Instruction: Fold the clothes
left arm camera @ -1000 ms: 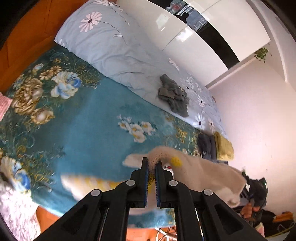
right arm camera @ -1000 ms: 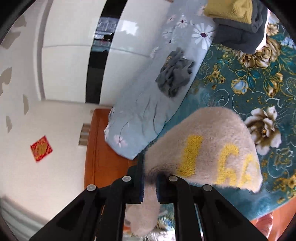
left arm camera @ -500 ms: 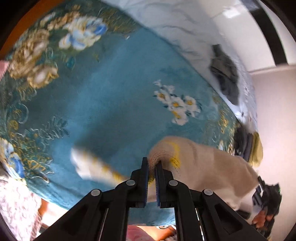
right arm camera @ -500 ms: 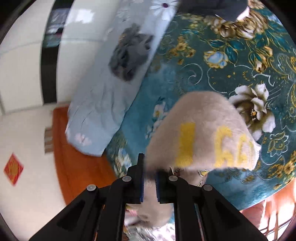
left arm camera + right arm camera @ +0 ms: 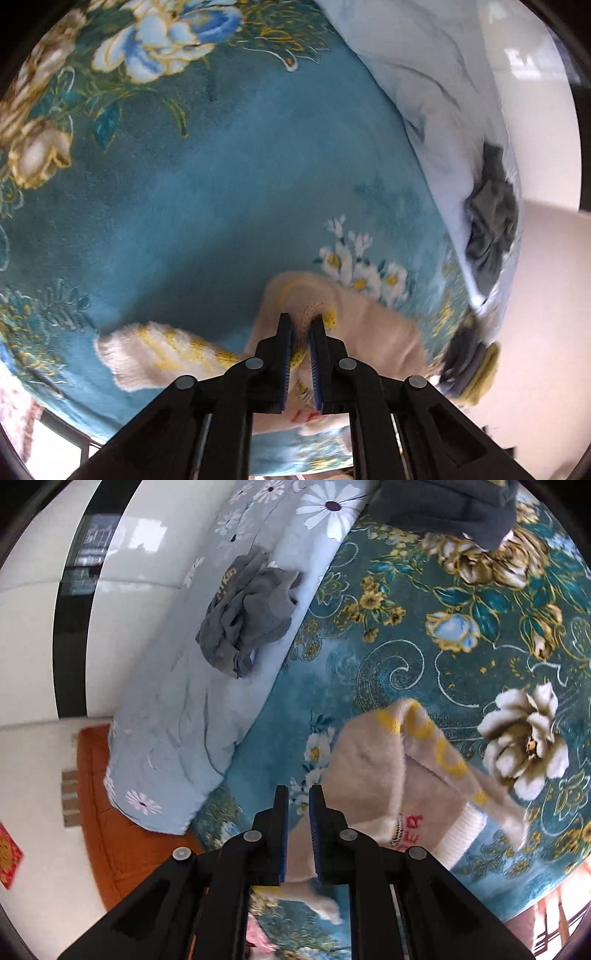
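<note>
The left hand-held gripper (image 5: pixel 303 325) is clamped on a fold of the cream sweater (image 5: pixel 373 332), its 2 blue-padded fingers (image 5: pixel 286 343) pinching the knit near a yellow band. The sweater lies on the teal floral bedspread (image 5: pixel 221 184) directly ahead of and below this hand-held gripper, with 1 sleeve (image 5: pixel 147 354) trailing off to its left.

The right hand-held gripper (image 5: pixel 298 805) has its fingers close together with a narrow gap; bedspread shows through the gap near the tips and cream knit lower down, and I cannot tell whether the fabric is pinched. The sweater (image 5: pixel 369 768) sits just to its right on the bedspread (image 5: pixel 461 664), yellow lettering and a red printed patch visible.

Ahead and to the left of the right hand-held gripper, a crumpled grey garment (image 5: pixel 247 613) rests on a pale blue daisy-print pillow (image 5: pixel 177 716). Far ahead to the right lies a dark folded garment (image 5: pixel 443 506).
</note>
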Motion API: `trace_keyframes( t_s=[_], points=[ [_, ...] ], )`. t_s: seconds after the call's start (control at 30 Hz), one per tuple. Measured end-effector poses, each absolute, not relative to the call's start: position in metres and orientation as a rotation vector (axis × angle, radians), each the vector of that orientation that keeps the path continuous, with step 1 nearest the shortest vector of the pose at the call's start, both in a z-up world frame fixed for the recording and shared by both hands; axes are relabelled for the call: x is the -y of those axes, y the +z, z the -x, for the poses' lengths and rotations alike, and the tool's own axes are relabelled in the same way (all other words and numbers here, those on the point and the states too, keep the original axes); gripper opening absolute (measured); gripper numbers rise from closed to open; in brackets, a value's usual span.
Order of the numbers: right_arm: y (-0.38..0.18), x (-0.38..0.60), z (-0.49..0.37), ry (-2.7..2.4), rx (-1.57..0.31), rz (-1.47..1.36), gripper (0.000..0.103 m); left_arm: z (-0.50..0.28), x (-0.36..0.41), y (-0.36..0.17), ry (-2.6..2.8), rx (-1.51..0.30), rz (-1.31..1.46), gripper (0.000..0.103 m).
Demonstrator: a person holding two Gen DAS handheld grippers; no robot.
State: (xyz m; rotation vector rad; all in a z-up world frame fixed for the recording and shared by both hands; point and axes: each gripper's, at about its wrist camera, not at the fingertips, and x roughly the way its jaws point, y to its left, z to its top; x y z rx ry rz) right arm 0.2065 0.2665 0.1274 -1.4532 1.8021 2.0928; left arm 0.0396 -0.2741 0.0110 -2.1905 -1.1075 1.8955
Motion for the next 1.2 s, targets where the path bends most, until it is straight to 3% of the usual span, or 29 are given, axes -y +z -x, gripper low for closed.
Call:
trace_keyframes(
  t_s=[0.1,0.2,0.3,0.37,0.43,0.57,0.7,0.87,1.07,1.13,1.2],
  points=[
    [0.125,-0.260,-0.211,2.140,-1.848,1.405,0.057,-0.047,0.288,0.003,1.880,1.163,2.186,0.015],
    [0.121,-0.259,-0.219,2.131,-2.010,1.279,0.061,-0.061,0.298,-0.001,1.871,1.209,2.189,0.015],
    [0.121,-0.260,-0.222,2.107,-2.206,1.128,0.081,-0.076,0.304,0.001,1.864,1.269,2.193,0.016],
    [0.126,-0.261,-0.219,2.113,-2.310,1.047,0.088,-0.085,0.308,0.003,1.862,1.305,2.194,0.016],
    [0.132,-0.263,-0.213,2.126,-2.394,0.994,0.103,-0.089,0.307,0.011,1.872,1.320,2.181,0.016],
    [0.157,-0.269,-0.197,2.276,-2.408,0.938,0.103,-0.086,0.298,0.044,1.957,1.271,2.119,0.016],
    [0.211,-0.270,-0.186,2.649,-2.094,0.966,0.103,-0.083,0.286,0.076,2.047,1.222,2.064,0.016],
    [0.295,-0.254,-0.195,3.105,-1.344,0.904,0.103,-0.090,0.264,0.114,2.130,1.145,2.048,0.018],
    [0.363,-0.215,-0.254,3.206,-0.465,0.412,0.103,-0.102,0.250,0.142,2.188,1.129,2.038,0.020],
    [0.359,-0.206,-0.252,3.178,-0.402,0.416,0.103,-0.107,0.247,0.144,2.200,1.133,2.051,0.021],
    [0.333,-0.213,-0.230,3.186,-0.642,0.701,0.103,-0.113,0.245,0.145,2.211,1.137,2.065,0.021]
  ],
)
